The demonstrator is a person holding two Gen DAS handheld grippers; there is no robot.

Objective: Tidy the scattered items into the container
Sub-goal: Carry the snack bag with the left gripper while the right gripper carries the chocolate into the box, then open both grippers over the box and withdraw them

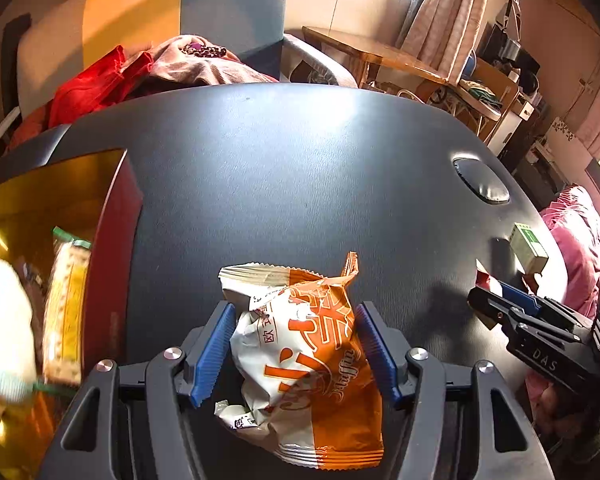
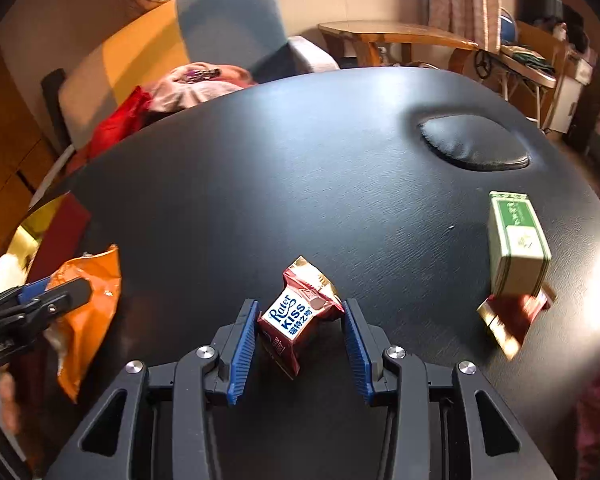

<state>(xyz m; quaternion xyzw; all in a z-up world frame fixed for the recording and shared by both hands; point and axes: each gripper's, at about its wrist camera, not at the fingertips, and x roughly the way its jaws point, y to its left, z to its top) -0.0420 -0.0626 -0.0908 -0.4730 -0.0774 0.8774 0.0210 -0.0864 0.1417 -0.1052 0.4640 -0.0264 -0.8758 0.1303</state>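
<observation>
My left gripper [image 1: 296, 326] is shut on an orange and white muffin packet [image 1: 300, 356], its blue pads pressing both sides. The red box with a gold inside [image 1: 116, 216] stands to the left and holds a yellow snack pack [image 1: 66, 304] and a white item [image 1: 0, 320]. My right gripper [image 2: 300, 320] is open around a red Rater Kiss candy [image 2: 296, 312] lying on the black table [image 2: 300, 160]; the left pad touches it, the right pad stands apart. A green and white box [image 2: 516, 244] and another red candy [image 2: 512, 316] lie to the right.
The table has an oval padded inset [image 2: 476, 144] at the back right. A sofa with red and pink cloths [image 1: 140, 72] stands behind the table. A wooden side table [image 2: 396, 36] and cluttered shelves are at the far right.
</observation>
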